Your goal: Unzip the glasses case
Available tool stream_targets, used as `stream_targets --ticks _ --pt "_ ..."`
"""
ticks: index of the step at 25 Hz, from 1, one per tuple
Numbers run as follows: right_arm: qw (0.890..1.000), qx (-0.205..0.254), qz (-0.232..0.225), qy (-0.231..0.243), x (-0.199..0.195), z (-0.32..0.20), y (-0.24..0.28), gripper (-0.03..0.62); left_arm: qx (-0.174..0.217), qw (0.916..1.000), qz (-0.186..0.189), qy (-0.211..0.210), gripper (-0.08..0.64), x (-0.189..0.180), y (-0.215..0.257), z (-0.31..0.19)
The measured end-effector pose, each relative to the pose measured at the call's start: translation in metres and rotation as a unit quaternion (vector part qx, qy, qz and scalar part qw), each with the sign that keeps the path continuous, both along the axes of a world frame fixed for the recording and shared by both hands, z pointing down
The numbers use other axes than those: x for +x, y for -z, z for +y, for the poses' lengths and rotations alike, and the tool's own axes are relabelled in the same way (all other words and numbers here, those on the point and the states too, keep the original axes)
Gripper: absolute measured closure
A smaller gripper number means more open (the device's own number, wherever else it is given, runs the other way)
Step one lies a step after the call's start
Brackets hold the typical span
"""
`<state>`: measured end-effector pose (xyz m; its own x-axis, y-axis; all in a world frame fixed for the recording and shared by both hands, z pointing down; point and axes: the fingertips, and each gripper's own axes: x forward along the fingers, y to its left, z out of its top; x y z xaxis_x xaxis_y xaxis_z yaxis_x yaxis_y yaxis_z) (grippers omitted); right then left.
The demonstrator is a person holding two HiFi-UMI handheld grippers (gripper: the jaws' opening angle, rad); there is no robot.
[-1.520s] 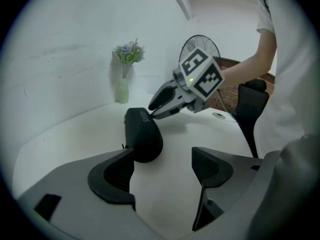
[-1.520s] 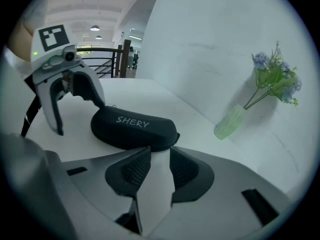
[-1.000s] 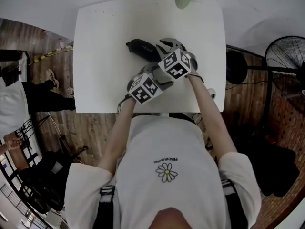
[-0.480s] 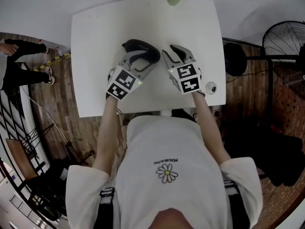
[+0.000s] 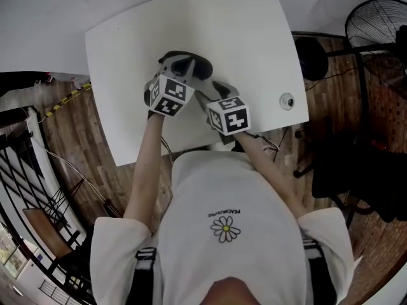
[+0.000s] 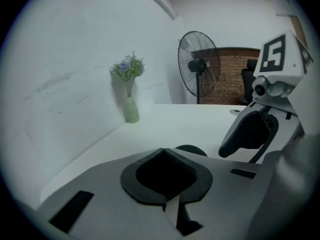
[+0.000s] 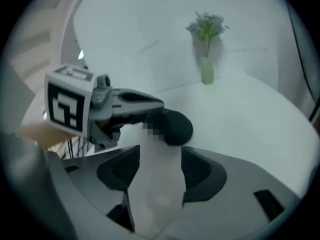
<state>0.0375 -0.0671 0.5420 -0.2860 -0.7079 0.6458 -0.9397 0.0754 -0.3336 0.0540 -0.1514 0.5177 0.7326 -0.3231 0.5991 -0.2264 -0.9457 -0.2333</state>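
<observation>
Opening right fingers [image 7: 200, 169], only table [image 7: 240, 114] between, glasses case [image 7: 175, 128] ahead; left fingers [image 6: 100, 184] clenched together beside case.

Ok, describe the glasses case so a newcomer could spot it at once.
Start at the white square table and find the small green vase of flowers at its far edge. Nearer the middle lies the black oval glasses case; it is the only dark, rounded thing resting on the white top.
</observation>
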Motion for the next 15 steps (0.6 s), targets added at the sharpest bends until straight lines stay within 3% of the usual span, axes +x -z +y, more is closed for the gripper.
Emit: stream_targets --ticks 3,6,10,15 --pt "0.991 -0.028 -0.105 -0.075 0.004 -0.009 -0.002 0.365 -0.009 0.9999 0.003 -0.009 0.545 0.003 -0.006 0.002" --pt "0.978 -0.053 -0.157 -0.130 0.013 -0.017 -0.007 0.365 -0.022 0.9995 0.016 -0.015 0.545 0.002 -0.005 0.002" --pt "0.972 -0.088 -0.150 -0.159 0.022 -0.020 -0.021 0.366 -0.022 0.9993 0.024 -0.021 0.546 0.002 -0.004 0.005" --pt "0.978 -0.114 -0.105 -0.141 0.023 -0.015 -0.033 0.365 -0.028 0.9989 0.030 -0.022 0.546 0.000 -0.005 0.005"
